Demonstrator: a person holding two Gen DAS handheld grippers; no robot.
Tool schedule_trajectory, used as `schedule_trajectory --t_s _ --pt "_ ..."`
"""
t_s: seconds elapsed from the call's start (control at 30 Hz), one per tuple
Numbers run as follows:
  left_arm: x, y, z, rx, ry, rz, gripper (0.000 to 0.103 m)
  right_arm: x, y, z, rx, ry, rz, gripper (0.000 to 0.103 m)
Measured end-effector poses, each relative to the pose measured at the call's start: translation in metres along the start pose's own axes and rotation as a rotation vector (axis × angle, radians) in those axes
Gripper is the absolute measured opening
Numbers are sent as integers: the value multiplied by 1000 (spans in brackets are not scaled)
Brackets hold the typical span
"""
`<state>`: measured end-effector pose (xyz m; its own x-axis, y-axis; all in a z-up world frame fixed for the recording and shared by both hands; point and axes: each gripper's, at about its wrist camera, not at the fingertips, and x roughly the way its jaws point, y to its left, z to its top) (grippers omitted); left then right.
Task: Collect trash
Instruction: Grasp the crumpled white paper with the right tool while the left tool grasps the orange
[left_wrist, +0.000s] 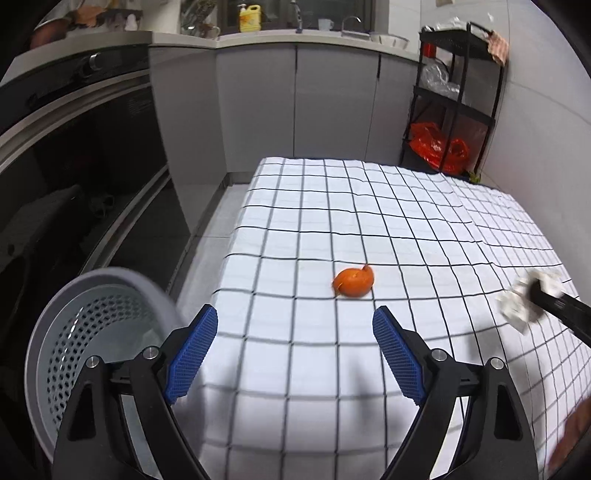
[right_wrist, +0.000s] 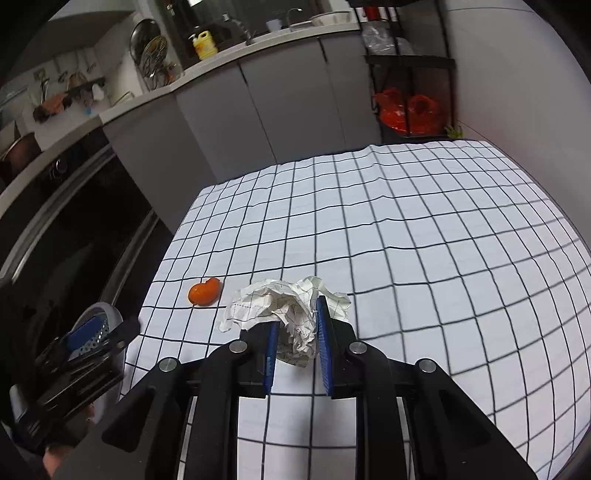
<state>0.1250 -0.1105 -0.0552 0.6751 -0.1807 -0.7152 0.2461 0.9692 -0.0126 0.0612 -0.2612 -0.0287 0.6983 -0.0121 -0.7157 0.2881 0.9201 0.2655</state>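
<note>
Blue pads of your right gripper (right_wrist: 297, 325) are clamped on one crumpled white sheet of grid-lined paper (right_wrist: 284, 306), lifted off the white black-checked tablecloth (right_wrist: 424, 240). Your left gripper (left_wrist: 295, 325) gapes wide, holding nothing; one piece of orange peel (left_wrist: 353, 282) lies just beyond its tips. One grey perforated plastic bin (left_wrist: 92, 332) stands left of it.

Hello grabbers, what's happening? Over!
Right hand-held gripper shut on crumpled paper. Left hand-held gripper open, empty. Orange peel waiting on table. Nothing blocking.
</note>
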Motion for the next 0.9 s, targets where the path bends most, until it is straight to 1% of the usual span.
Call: schedule_trajectory --t_s 0.13,0.23,0.37,0.5,0.67,0.77,0.83,0.87,0.9 --pt "29 -16 8 6 46 -9 84 -14 -7 7 10 -33 14 19" --pt "49 -29 12 21 73 5 84 -19 -11 12 16 -44 27 19" --pt "66 -38 15 18 107 9 84 -16 -14 14 34 -29 51 19" --pt "82 -44 15 19 146 30 84 -15 -12 14 29 -23 66 19" --pt "96 -46 18 8 162 44 84 -16 -12 16 30 -24 71 19" --pt "101 -46 19 -5 177 31 75 -16 -15 17 39 -25 74 19" --pt "99 -46 20 -10 175 17 59 -17 -15 18 40 -27 77 19" --pt "99 -47 21 -7 172 16 55 -17 -14 18 39 -28 77 19" --pt "97 -48 21 -1 170 9 45 -17 -14 18 38 -28 78 19"
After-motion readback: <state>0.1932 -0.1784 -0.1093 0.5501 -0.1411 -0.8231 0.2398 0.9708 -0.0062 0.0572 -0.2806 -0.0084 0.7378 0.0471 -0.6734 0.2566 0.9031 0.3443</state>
